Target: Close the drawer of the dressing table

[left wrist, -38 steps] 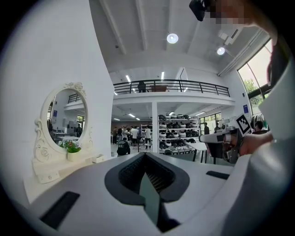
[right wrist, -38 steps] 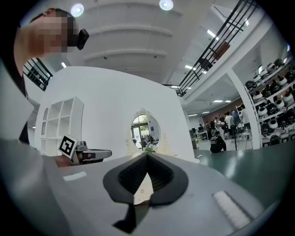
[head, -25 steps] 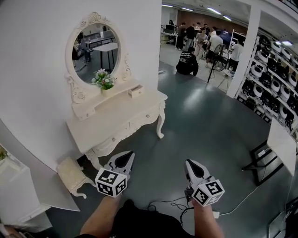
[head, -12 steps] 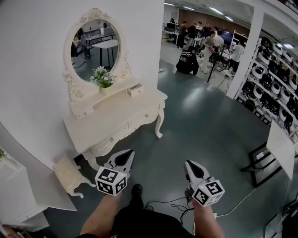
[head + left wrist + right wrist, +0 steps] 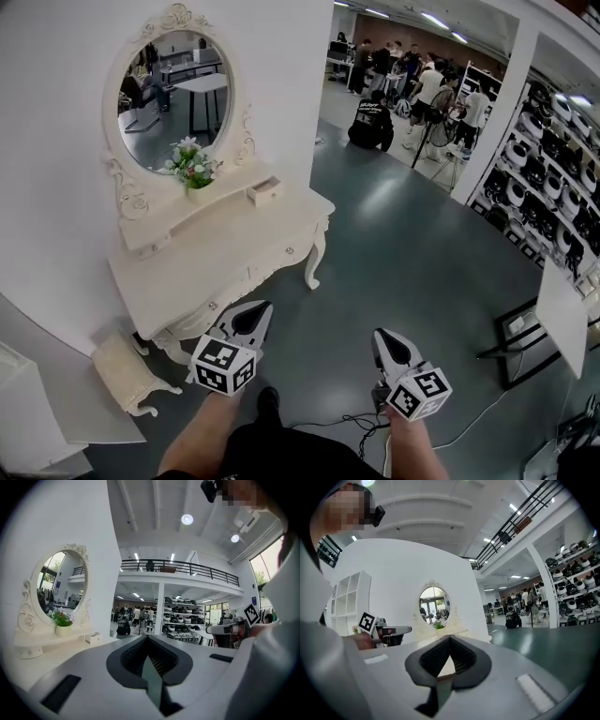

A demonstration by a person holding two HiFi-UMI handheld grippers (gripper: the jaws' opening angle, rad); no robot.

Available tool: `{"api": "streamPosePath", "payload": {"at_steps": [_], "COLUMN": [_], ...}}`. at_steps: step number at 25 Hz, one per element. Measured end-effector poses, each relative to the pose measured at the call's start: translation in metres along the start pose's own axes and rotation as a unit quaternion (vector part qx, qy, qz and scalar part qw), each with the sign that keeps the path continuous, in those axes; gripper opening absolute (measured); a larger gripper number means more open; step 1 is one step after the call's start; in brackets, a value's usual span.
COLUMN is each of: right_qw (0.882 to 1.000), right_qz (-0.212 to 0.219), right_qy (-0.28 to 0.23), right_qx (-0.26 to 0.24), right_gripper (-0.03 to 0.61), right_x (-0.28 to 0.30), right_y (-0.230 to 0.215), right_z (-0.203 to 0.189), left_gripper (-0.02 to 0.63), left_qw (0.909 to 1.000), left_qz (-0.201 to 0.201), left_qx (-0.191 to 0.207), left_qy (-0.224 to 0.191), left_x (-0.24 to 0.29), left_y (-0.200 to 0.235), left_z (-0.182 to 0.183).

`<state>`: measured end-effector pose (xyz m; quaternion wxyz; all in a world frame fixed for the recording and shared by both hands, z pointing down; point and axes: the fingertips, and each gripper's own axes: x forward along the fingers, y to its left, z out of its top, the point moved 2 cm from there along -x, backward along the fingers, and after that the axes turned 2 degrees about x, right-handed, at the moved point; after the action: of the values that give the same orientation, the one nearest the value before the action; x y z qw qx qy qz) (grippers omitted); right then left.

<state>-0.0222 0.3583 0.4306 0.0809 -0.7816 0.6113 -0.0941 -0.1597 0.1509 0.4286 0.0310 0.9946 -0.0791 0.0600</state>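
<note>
Looked like the walk-up step, with the dressing table (image 5: 220, 267) not yet reached. Stood at 10 o'clock in the head view, against the white wall. Had a little drawer (image 5: 265, 192) on the upper shelf of that counter, at about 11 o'clock, just right of the flower pot (image 5: 192, 173) and below the round mirror (image 5: 173, 94). Seemed pulled out a bit, poking past the shelf front. Looked shut for the wide drawers with knobs lower down, though too small to be sure. Held the left gripper (image 5: 255, 309) at 7 o'clock and the right gripper (image 5: 382, 336) at 5 o'clock, both low over the dark floor (image 5: 375, 253), pointing ahead and well apart from the little drawer. Showed the left fingers (image 5: 133, 656) pressed together with nothing between them in the left gripper view. Same for the right fingers (image 5: 464, 658) in the right gripper view: closed and empty. Called next for stepping closer, toward 11 o'clock, past the small stool (image 5: 117, 370) at 8 o'clock. Then for putting closed fingers on the drawer's front and pushing it straight in toward the wall. Needed no grabbing, most likely, only a soft push, so as not to bump the flower pot just beside.
</note>
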Motion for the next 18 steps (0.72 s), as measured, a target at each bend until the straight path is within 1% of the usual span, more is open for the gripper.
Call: {"api": "streamPosePath", "payload": {"at_steps": [6, 11, 14, 18], "right_qw": [1.000, 1.000, 1.000, 1.000], "right_qz": [-0.006, 0.003, 0.010, 0.010], "right_qy": [0.012, 0.018, 0.016, 0.021], "right_qx": [-0.005, -0.003, -0.002, -0.001], "right_gripper": [0.009, 0.009, 0.009, 0.009], "right_x": [0.083, 0.148, 0.174, 0.194], "right_y": [-0.016, -0.005, 0.008, 0.012], "right_z": [0.015, 0.023, 0.029, 0.030], "left_gripper": [0.005, 0.005, 0.005, 0.005], "left_qw": [0.9996, 0.9995, 0.9993, 0.9996], "left_qz": [-0.020, -0.030, -0.036, -0.029], "left_qx": [0.018, 0.013, 0.012, 0.003], "left_qy": [0.001, -0.004, -0.002, -0.002], "left_x": [0.054, 0.077, 0.084, 0.088], "left_y": [0.061, 0.112, 0.134, 0.157], "left_z": [0.018, 0.030, 0.033, 0.036]}}
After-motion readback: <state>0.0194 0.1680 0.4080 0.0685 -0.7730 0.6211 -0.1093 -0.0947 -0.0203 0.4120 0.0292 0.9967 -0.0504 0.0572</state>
